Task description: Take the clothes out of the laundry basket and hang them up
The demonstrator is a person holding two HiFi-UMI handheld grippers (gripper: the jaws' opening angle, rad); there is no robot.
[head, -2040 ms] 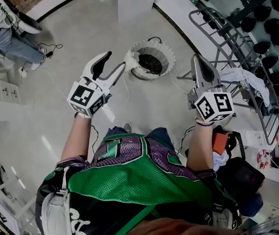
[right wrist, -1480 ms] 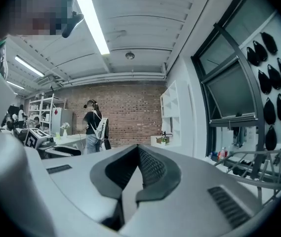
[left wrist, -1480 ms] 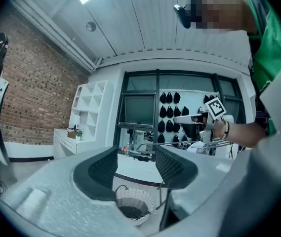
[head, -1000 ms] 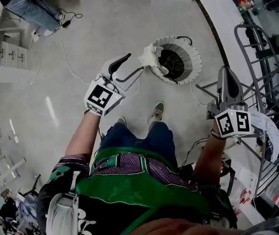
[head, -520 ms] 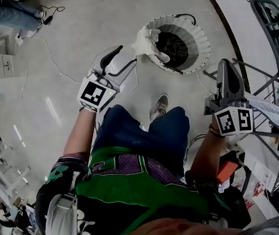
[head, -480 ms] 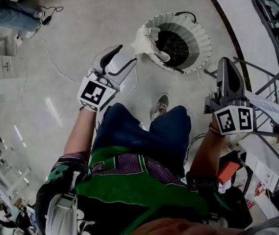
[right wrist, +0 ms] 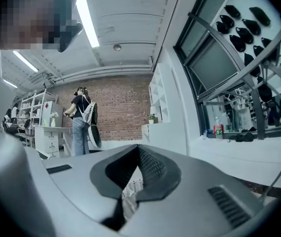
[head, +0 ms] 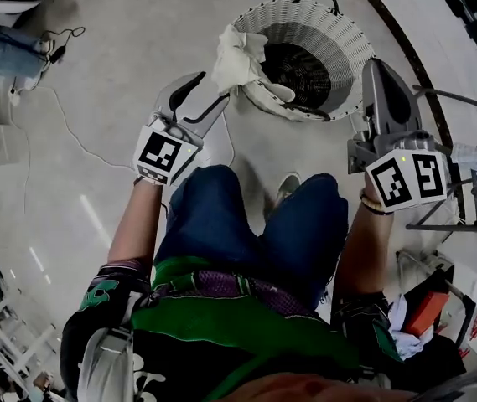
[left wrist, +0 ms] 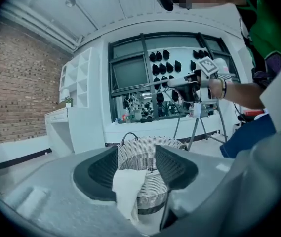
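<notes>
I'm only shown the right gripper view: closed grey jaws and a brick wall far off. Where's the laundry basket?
Observer: The white wicker basket stands on the floor just ahead of the person's knees, beside the shut right gripper.
Operator: Anything easy to grab?
Observer: A white cloth hangs over the basket's rim.
Operator: And the other gripper?
Observer: The left gripper is open and aimed at that cloth, not closed on it.

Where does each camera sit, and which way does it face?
Head view: on the person's head, looking down at the laundry basket; legs, arms, left gripper and right gripper show.
Left gripper view: on the left gripper, looking through open jaws at the basket; the right forearm shows.
Right gripper view: on the right gripper, looking past shut jaws toward a brick wall.
Shared: the first two show the white cloth.
</notes>
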